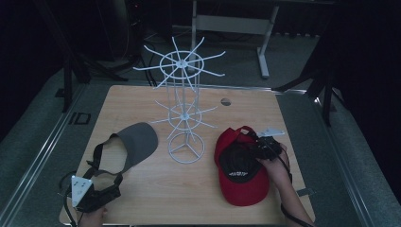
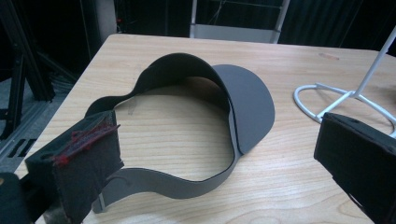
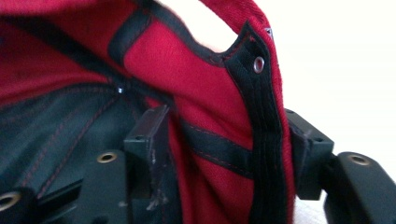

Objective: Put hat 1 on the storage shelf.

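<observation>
Wooden table (image 1: 189, 208), dim room. White wire rack (image 1: 185, 101) stands upright near the table's middle, two tiers of spokes, every spoke bare; nothing hangs on it yet. Red cap (image 1: 240, 166) lies at the person's right of the rack's ring base, close to it but apart, turned so its dark lining and inner label face up. Right gripper (image 1: 261, 144) sits at the cap's rear edge, hand behind it. In the right gripper view its jaws straddle a fold of the red cap (image 3: 210, 116): one jaw inside against the lining, the other outside by the black-taped seam with the small eyelet. The cloth is between them and the outer jaw seems to touch the seam; whether the inner pad already presses I cannot tell, so I read this as a pinch being made, not a firm hold. Grey visor (image 1: 135, 144) lies flat at the left of the rack, brim toward the rack, open band toward the person. Left gripper (image 1: 101, 187) rests at the table's near left corner; the left gripper view shows its jaws spread wide, the band of the grey visor (image 2: 196, 184) running between them, the left pad right at the band, with no squeeze. Judgement: work looks early. Both pieces are on the table, none hung. Left to do: secure the cap, lift, carry to a spoke, then likely the same for the visor.
</observation>
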